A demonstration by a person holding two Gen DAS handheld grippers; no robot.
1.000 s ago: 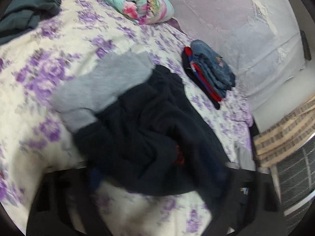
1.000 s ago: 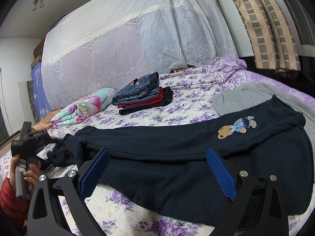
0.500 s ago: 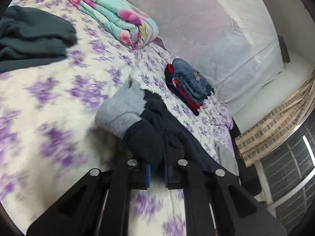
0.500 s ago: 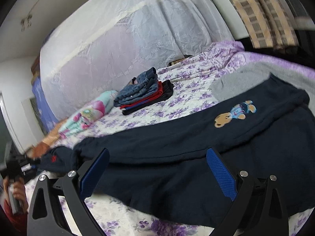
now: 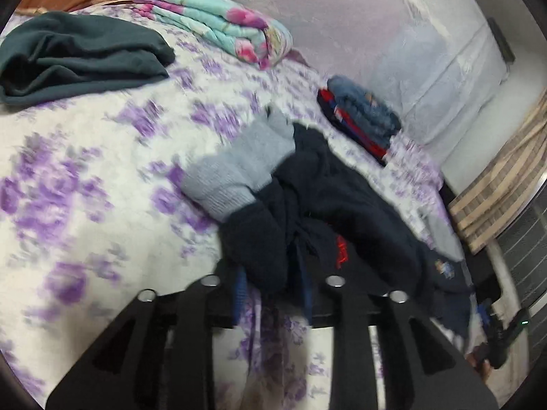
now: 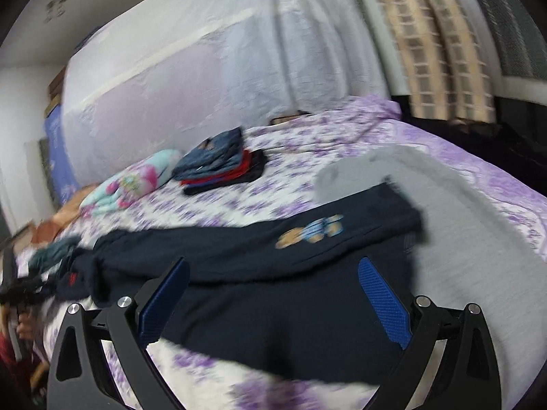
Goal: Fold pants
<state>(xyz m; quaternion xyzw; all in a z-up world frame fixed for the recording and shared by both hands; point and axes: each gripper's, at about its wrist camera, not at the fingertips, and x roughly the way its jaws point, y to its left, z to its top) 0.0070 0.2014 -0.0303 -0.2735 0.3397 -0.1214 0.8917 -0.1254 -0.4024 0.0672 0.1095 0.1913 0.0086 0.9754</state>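
Left tool seemingly opened, releasing pants.

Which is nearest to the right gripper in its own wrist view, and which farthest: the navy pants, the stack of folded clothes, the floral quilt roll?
From the right gripper:
1. Navy pants, lying between and beneath the fingers.
2. Stack of folded clothes, mid-bed, ahead and left.
3. Floral quilt roll, farther left, near the bed's far end.

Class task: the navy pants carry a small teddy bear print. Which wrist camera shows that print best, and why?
The right wrist view. There the teddy bear print lies face-up in mid-frame on the navy pants, blurred but recognisable. In the left wrist view it is only a tiny, dim patch at the far edge of the bunched fabric.
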